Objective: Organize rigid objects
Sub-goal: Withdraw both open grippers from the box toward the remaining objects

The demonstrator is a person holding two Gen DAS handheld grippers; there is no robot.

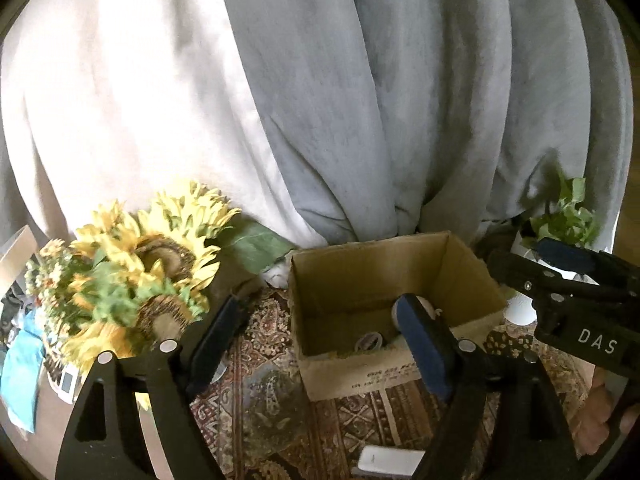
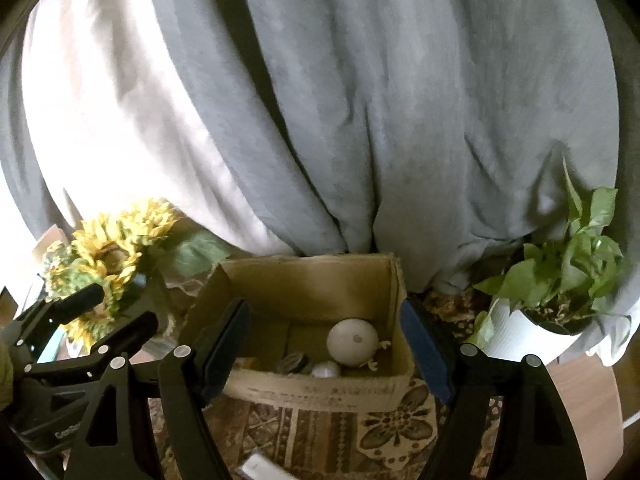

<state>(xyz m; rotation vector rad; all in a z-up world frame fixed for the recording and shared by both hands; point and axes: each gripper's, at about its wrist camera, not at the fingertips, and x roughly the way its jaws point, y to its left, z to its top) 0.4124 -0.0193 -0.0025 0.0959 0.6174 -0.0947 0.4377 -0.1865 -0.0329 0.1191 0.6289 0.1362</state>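
Observation:
An open cardboard box (image 1: 344, 276) (image 2: 312, 280) stands on a patterned rug. Inside lie a pale round ball-shaped object (image 2: 353, 342), a dark striped item (image 2: 292, 363) and a small white item (image 2: 326, 370). My left gripper (image 1: 320, 340) is open and empty, held in front of the box, its right finger (image 1: 424, 348) overlapping the box front. My right gripper (image 2: 332, 352) is open and empty, its fingers framing the box. A white rectangular object (image 1: 390, 462) (image 2: 262, 468) lies on the rug below both grippers. The right gripper also shows in the left wrist view (image 1: 568, 280).
Artificial sunflowers (image 1: 136, 272) (image 2: 108, 256) stand left of the box. A potted green plant in a white pot (image 2: 560, 280) (image 1: 564, 220) stands to the right. Grey curtains (image 1: 320, 100) hang behind. Blue cloth (image 1: 20, 376) and small items lie far left.

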